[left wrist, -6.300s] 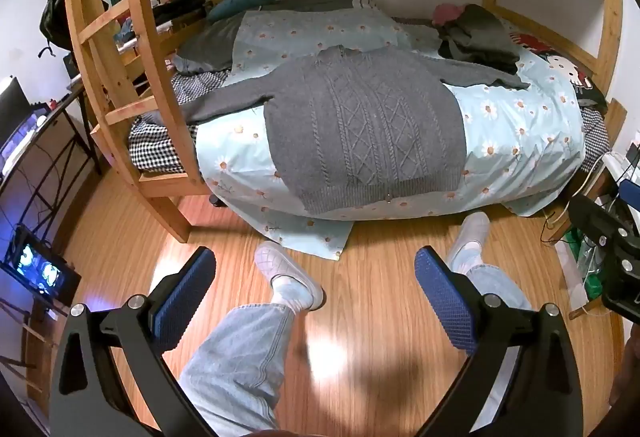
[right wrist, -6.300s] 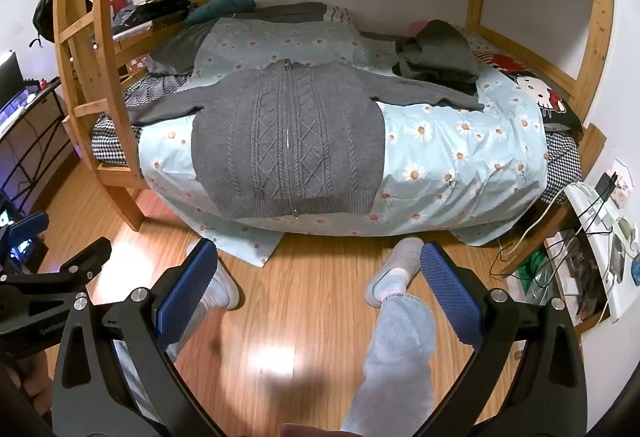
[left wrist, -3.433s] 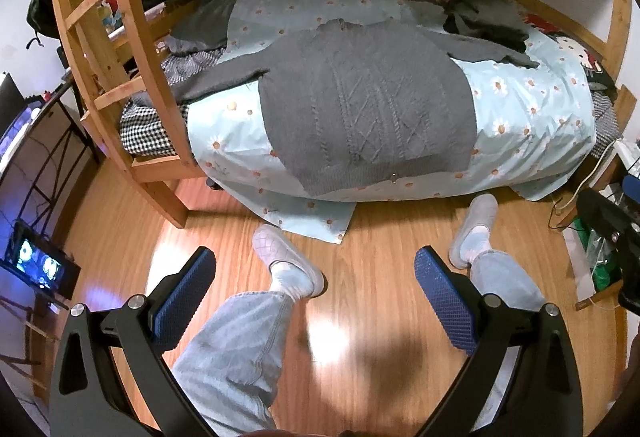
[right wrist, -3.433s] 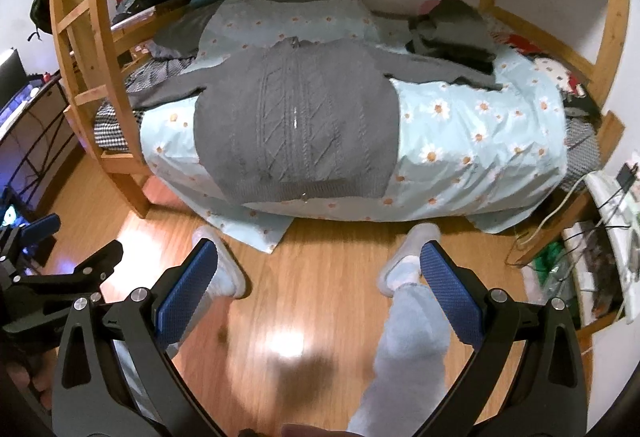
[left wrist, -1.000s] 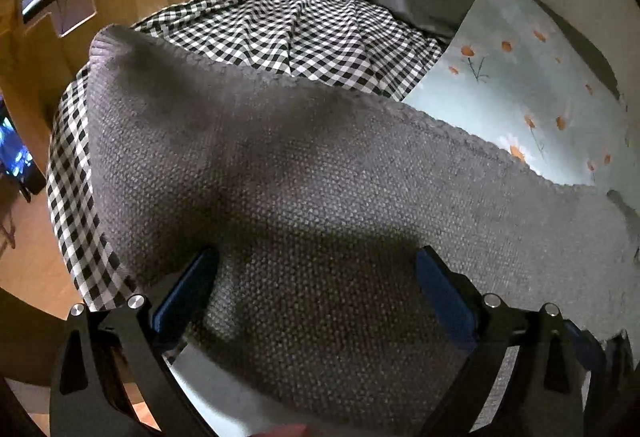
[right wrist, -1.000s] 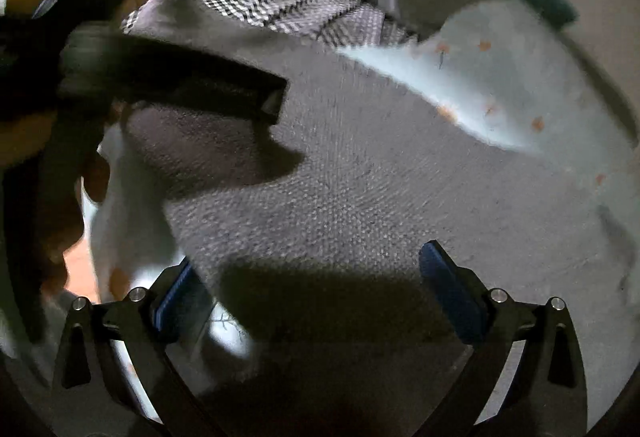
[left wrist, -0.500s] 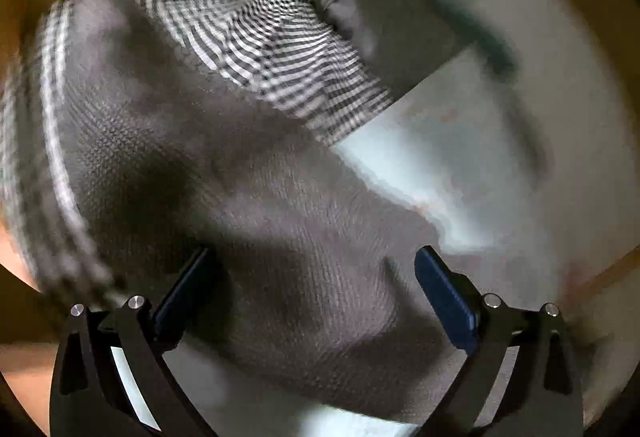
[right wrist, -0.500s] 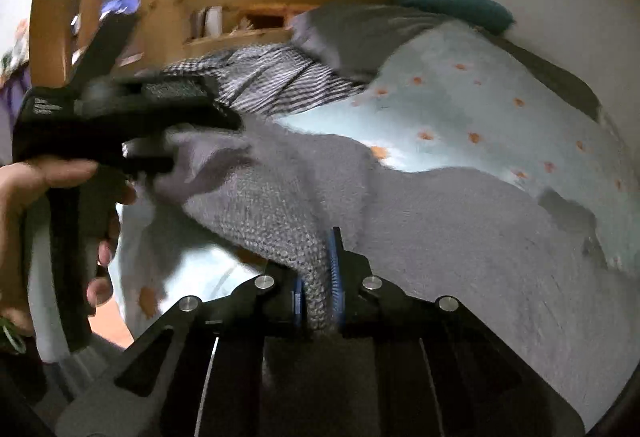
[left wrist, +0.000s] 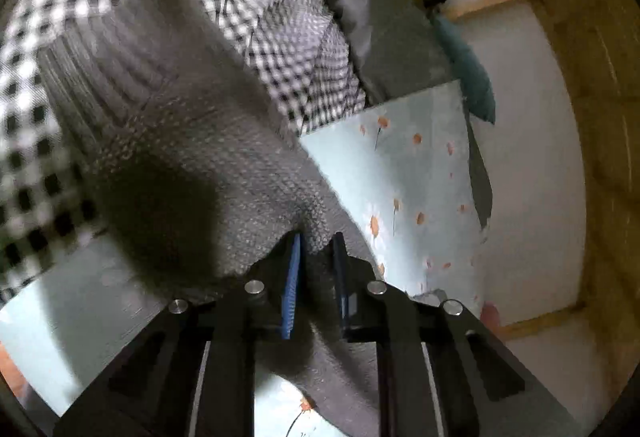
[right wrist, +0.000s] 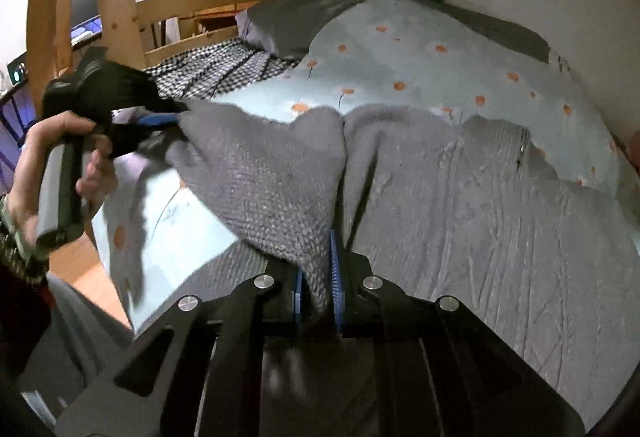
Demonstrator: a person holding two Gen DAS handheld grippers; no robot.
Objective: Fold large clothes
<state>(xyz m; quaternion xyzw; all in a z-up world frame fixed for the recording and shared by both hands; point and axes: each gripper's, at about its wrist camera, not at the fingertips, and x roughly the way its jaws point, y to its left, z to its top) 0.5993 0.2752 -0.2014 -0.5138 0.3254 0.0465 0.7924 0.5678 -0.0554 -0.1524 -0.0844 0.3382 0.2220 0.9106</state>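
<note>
Though no writing legible, left tongs (left wrist: 316, 249) just closed pinching sweater sleeve (left wrist: 192, 157); right tongs (right wrist: 318, 269) clamp sleeve too.

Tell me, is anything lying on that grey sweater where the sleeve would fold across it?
Nothing visible does. Both tongs, left and right, already pinch the sleeve of the grey sweater, whose body lies bare on the floral quilt.
</note>
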